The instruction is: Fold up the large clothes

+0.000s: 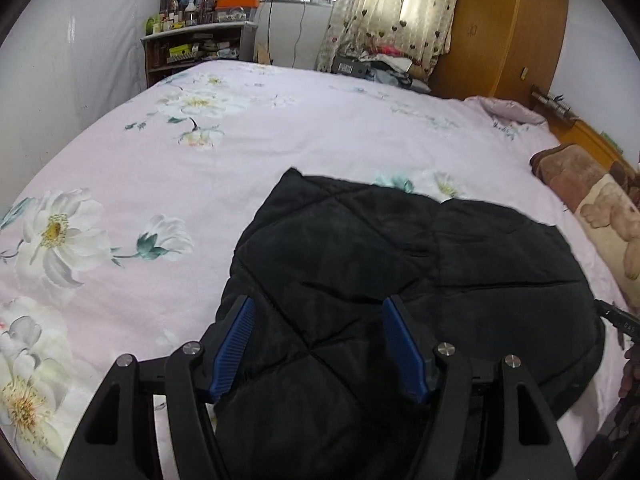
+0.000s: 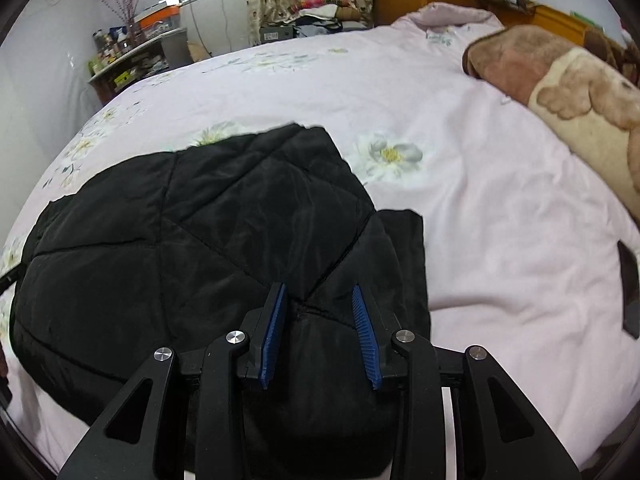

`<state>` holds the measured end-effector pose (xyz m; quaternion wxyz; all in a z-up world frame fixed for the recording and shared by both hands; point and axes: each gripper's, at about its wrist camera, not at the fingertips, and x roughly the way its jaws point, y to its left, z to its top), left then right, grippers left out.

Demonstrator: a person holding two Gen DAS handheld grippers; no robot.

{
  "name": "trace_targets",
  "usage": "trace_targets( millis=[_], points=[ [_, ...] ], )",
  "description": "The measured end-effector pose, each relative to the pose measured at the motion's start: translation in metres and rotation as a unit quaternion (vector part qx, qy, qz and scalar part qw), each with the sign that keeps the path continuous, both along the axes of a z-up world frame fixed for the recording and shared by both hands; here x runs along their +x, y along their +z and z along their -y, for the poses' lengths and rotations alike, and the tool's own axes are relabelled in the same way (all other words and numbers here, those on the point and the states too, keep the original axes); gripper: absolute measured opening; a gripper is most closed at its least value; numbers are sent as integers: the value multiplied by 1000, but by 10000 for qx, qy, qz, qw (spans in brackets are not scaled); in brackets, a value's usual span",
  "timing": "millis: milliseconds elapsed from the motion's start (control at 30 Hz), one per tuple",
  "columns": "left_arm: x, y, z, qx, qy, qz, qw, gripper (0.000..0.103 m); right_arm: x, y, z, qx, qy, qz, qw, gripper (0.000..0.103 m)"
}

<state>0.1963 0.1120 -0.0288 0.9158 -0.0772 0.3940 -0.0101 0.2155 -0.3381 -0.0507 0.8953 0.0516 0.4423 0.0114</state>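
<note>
Black quilted fabric fills the near edge of both views: our left gripper [image 1: 318, 340] hangs over the jacket [image 1: 400, 264] with its blue pads [image 1: 234, 350] spread wide, nothing caught between them. Our right gripper [image 2: 320, 334] sits over the jacket [image 2: 192, 240] at its near right part, its pads [image 2: 366, 338] parted around a raised puff of fabric; we cannot tell if they pinch it. The jacket lies folded on the near part of the pink floral bed [image 1: 280, 136], a brown blanket [image 2: 560, 92] at the far right.
</note>
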Motion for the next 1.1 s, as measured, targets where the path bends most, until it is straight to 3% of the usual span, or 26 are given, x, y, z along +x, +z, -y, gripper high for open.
trace_targets(
  millis=[67,167,533,1100],
  points=[
    [-13,7,-1,-51,6,78,10000,69,-10,6,2,81,-27,43,10000,36],
    [-29,13,-3,-89,20,119,9999,69,-28,12,2,250,-36,116,9996,50],
    [-64,21,14,62,29,-79,9999,69,-72,15,-14,434,15,7,9991,50],
    [-67,31,24,180,2,0,9998,69,-80,23,-13,471,15,91,9988,51]
  ],
)
